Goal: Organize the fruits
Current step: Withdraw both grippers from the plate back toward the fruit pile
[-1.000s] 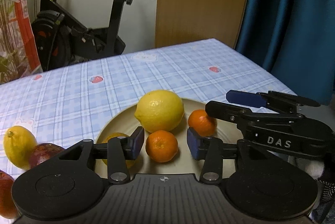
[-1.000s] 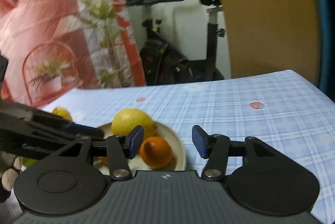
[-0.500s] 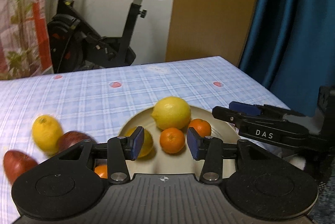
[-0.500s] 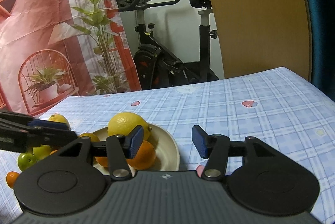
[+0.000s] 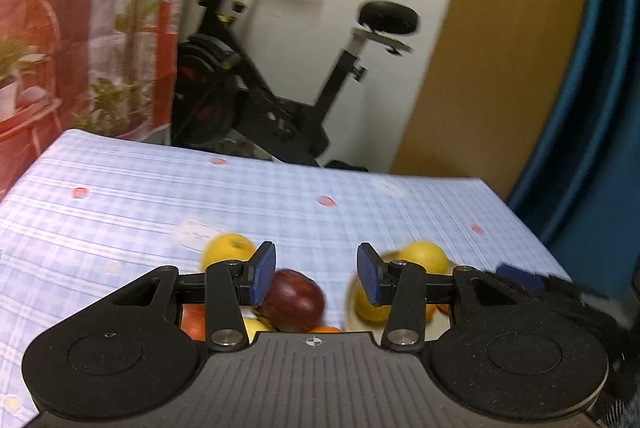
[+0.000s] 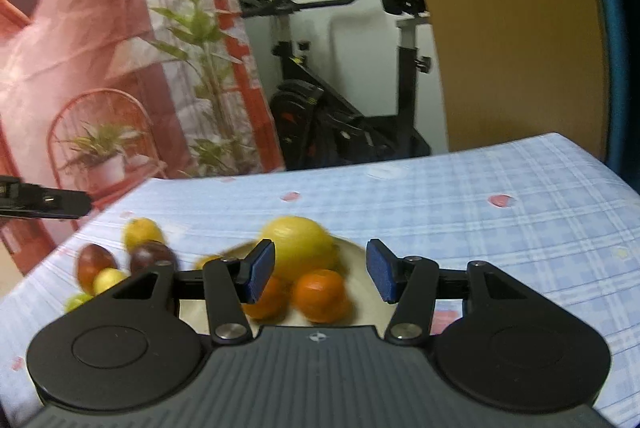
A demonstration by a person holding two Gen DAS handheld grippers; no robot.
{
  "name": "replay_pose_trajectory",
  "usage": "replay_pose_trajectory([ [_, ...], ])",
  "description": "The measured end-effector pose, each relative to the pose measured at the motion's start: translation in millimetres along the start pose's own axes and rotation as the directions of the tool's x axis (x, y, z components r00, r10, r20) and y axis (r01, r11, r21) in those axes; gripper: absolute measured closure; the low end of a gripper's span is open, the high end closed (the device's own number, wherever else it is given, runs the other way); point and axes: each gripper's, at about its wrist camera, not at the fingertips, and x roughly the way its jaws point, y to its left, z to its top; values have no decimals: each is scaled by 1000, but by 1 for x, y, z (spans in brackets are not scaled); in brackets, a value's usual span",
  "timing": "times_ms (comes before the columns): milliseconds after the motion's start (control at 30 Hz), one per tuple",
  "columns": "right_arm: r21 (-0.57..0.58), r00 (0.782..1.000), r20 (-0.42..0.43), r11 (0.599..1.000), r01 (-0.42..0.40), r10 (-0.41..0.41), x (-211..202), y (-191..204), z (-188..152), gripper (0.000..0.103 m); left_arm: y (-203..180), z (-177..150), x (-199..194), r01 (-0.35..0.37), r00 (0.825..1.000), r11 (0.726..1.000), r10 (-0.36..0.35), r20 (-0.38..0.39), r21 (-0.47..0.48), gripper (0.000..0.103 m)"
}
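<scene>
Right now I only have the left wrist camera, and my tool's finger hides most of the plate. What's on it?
Observer: In the right wrist view, the plate holds a large lemon at the back, with two oranges in front of it.
Operator: Is there anything green near the apples?
Observer: Yes. A small green fruit lies left of the plate, nearer that camera than the dark red apples.
Operator: Is the right tool carrying anything?
Observer: No. The right tool is open, with nothing gripped between its fingers.
</scene>
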Motion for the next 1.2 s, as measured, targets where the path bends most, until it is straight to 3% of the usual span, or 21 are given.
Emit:
replay_pose_trajectory([
  [200, -1, 996, -19, 997, -83, 83, 0, 34, 2, 48, 12, 3, -11, -12, 1000, 1000, 13, 26, -16, 56],
  [667, -116, 970, -146, 970, -213, 195, 20, 116, -17, 48, 55, -20, -26, -45, 998, 998, 43, -37, -51, 56],
  [800, -143, 961, -181, 961, -237, 210, 23, 132, -23, 48, 63, -27, -29, -33, 999, 996, 30, -45, -78, 56],
  [1200, -168, 942, -251, 948, -270, 224, 22, 158, -40, 48, 55, -55, -38, 0, 995, 999, -4, -98, -36, 56],
])
